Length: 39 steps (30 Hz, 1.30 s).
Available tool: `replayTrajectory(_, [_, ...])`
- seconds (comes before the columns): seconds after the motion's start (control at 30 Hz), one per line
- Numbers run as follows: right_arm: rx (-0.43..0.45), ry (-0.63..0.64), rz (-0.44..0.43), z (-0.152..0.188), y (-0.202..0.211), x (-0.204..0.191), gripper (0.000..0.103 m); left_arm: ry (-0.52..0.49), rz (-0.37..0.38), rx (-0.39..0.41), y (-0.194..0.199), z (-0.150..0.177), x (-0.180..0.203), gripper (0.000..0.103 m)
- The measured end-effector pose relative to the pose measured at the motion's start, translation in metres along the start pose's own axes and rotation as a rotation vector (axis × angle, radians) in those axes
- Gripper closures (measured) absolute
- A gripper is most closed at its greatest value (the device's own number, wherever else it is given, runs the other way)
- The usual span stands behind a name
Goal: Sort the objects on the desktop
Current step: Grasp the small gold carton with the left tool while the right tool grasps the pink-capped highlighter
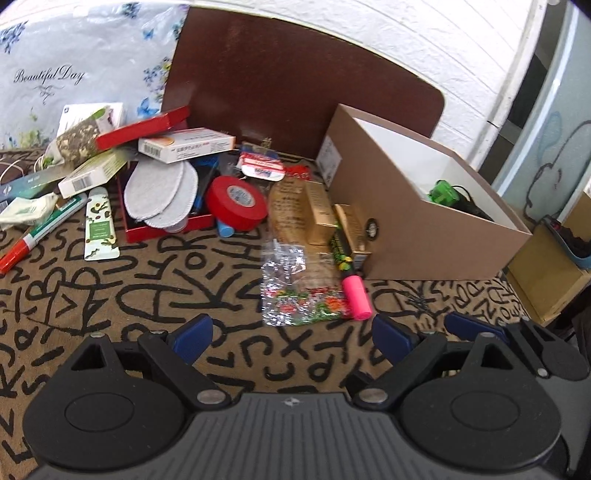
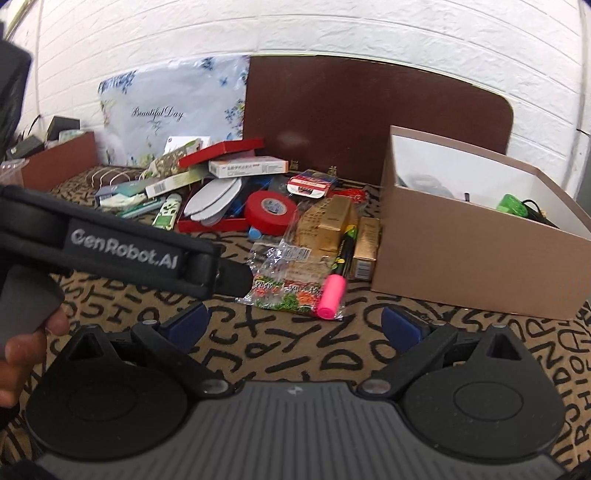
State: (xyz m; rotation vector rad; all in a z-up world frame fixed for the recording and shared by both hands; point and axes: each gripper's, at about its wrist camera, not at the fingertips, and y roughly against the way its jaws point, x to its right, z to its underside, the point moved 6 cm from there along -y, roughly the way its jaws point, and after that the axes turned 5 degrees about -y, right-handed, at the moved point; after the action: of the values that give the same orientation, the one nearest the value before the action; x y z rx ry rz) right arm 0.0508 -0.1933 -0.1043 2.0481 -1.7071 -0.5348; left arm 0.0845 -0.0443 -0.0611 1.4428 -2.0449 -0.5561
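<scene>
Both grippers, left [image 1: 291, 334] and right [image 2: 293, 325], jaws wide, empty. Pink-capped marker [image 2: 331, 291] lies on counter beside brown cardboard box [image 2: 476, 258]. Next, probably: grab marker, drop in box.

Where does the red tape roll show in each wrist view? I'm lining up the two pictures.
Left wrist: red tape roll, left of centre, beside the red tray.
Right wrist: red tape roll, just left of centre, same tray on its left.
Shared landmark: pink highlighter beside the cardboard box.

white brick wall [image 2: 295, 26], brown board [image 2: 369, 118]
</scene>
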Motion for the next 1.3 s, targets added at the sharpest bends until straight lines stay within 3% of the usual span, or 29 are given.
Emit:
replayTrajectory(0.13, [-0.008, -0.026, 0.013, 0.0, -0.006, 0.005, 0.006, 0.007, 0.007, -0.016, -0.013, -0.002, -0.003, 0.012])
replayTrajectory(0.33, [-0.02, -0.067, 0.037, -0.001, -0.019, 0.018, 0.014, 0.023, 0.019, -0.041, -0.034, -0.007, -0.006, 0.028])
replayTrajectory(0.37, [-0.02, -0.07, 0.04, -0.001, -0.022, 0.02, 0.016, 0.027, 0.02, -0.046, -0.038, -0.008, -0.007, 0.03])
replayTrajectory(0.43, [-0.023, -0.078, 0.042, -0.002, -0.027, 0.022, 0.032, 0.038, 0.022, -0.053, -0.044, -0.009, -0.009, 0.03])
replayTrajectory(0.57, [-0.027, -0.091, 0.045, -0.005, -0.038, 0.027, 0.036, 0.059, 0.02, -0.058, -0.054, -0.017, -0.015, 0.038])
replayTrajectory(0.63, [-0.027, -0.092, 0.048, -0.008, -0.044, 0.028, 0.047, 0.079, 0.027, -0.056, -0.057, -0.023, -0.016, 0.039])
replayTrajectory(0.83, [-0.026, -0.092, 0.047, -0.016, -0.061, 0.033, 0.058, 0.058, 0.037, -0.023, -0.068, -0.048, -0.008, 0.039])
replayTrajectory(1.1, [-0.047, -0.101, 0.035, -0.016, -0.079, 0.037, 0.067, 0.052, 0.054, -0.036, -0.104, -0.083, 0.008, 0.039])
replayTrajectory(1.3, [-0.058, -0.113, 0.025, -0.015, -0.088, 0.042, 0.069, 0.044, 0.054, -0.069, -0.131, -0.096, 0.014, 0.047])
